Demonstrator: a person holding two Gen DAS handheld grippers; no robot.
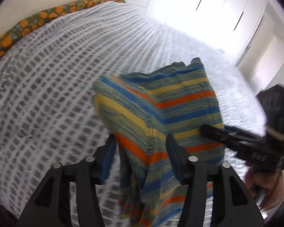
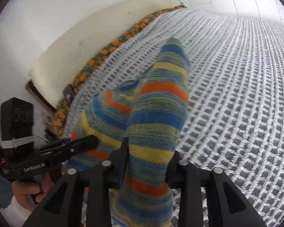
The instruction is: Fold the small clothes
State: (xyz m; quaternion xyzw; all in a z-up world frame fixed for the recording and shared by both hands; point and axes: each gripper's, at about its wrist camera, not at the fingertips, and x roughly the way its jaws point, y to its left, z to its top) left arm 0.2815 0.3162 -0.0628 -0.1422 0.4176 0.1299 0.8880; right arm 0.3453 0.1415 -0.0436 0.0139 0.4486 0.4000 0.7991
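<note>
A small knitted garment (image 1: 161, 109) with blue, yellow, orange and green stripes hangs lifted above the bed. My left gripper (image 1: 142, 140) is shut on its near part, with cloth draped between and below the fingers. My right gripper (image 2: 149, 151) is shut on another part of the same striped garment (image 2: 157, 113), which rises in front of it and hangs down below. In the left wrist view the right gripper (image 1: 204, 128) reaches the cloth from the right. In the right wrist view the left gripper (image 2: 92, 140) touches it from the left.
A grey-and-white waffle bedspread (image 2: 236, 104) covers the bed under both grippers. An orange-flowered cover (image 1: 28, 24) and a cream headboard (image 2: 85, 36) lie at the bed's far edge. White wardrobe doors (image 1: 208, 3) stand beyond.
</note>
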